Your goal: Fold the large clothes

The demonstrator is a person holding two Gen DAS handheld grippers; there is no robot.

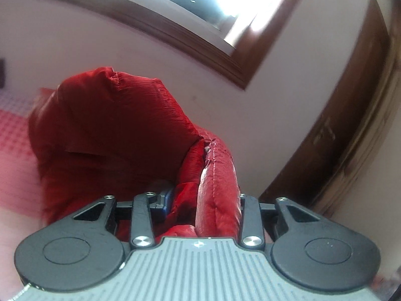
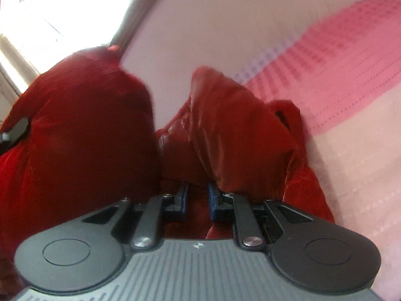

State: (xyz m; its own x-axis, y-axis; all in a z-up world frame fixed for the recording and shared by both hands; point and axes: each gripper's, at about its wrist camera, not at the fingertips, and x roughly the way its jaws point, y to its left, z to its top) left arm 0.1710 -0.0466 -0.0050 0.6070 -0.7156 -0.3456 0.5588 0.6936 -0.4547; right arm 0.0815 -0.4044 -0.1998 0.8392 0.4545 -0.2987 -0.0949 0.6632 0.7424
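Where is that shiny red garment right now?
The red garment is bunched between both grippers' fingers, lifted in front of the pink wall, with the pink checked bedspread behind it.

A deep red garment sits against a pink-and-white checked bedspread and dark brown window frame.

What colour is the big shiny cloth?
Deep red garment, clearest in the left wrist view.

One red garment, bunched into folds, shows in both wrist views. Two grippers: the left gripper and the right gripper, each with two fingers, so four in all. One pink checked bedcover, one wood-framed window, one dark wooden door.
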